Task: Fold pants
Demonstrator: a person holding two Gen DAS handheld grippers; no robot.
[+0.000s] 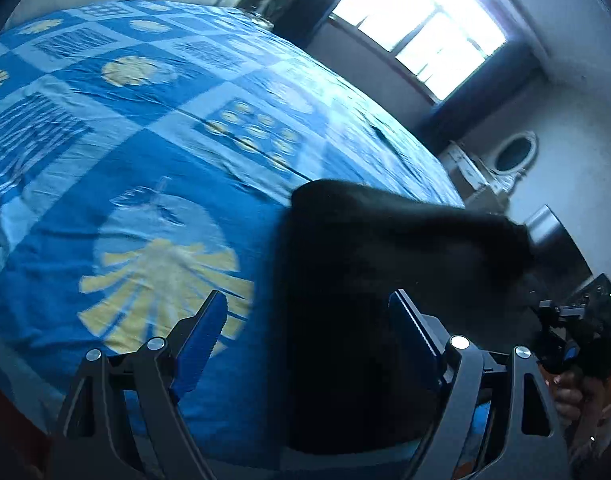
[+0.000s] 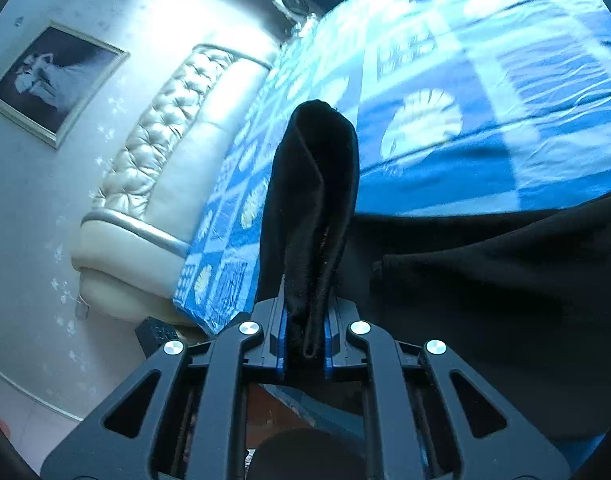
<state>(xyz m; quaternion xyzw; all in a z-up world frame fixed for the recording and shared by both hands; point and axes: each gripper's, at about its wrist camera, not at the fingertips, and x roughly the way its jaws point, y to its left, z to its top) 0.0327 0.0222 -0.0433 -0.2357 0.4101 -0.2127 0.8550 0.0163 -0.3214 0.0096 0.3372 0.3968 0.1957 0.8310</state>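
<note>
Pants [image 1: 385, 264], black, lie at the near edge of a bed covered by a blue patterned sheet [image 1: 153, 184] with pale yellow shell shapes.

In the left wrist view, going from the left: the sheet fills most of the picture, wrinkled and blurred. The left gripper [image 1: 309, 340] hangs over the near part of the bed with its jaws wide apart. Its left finger [image 1: 203, 340] stands over bare sheet; its right finger [image 1: 413, 340] stands over the black cloth. The pads press on nothing. The pants spread between and beyond the fingers, and one part rises toward the right, where the right gripper [image 1: 561, 320] shows at the picture's edge, pulling the cloth up. A hand [image 1: 573, 396] shows just below that gripper. Behind, at upper right, is a bright window [image 1: 421, 24], and lower on the wall an oval mirror [image 1: 513, 156].

In the right wrist view, going from the left: a framed picture [image 2: 53, 80] hangs on the wall, then comes the padded headboard [image 2: 165, 152], then the sheet. In the middle the right gripper [image 2: 304, 336] is closed on a bunched fold of the pants, which stands up from between the blue pads [image 2: 281, 344] like a dark cone. The rest of the black cloth lies on the sheet to the right, filling the lower right part of the picture.
</note>
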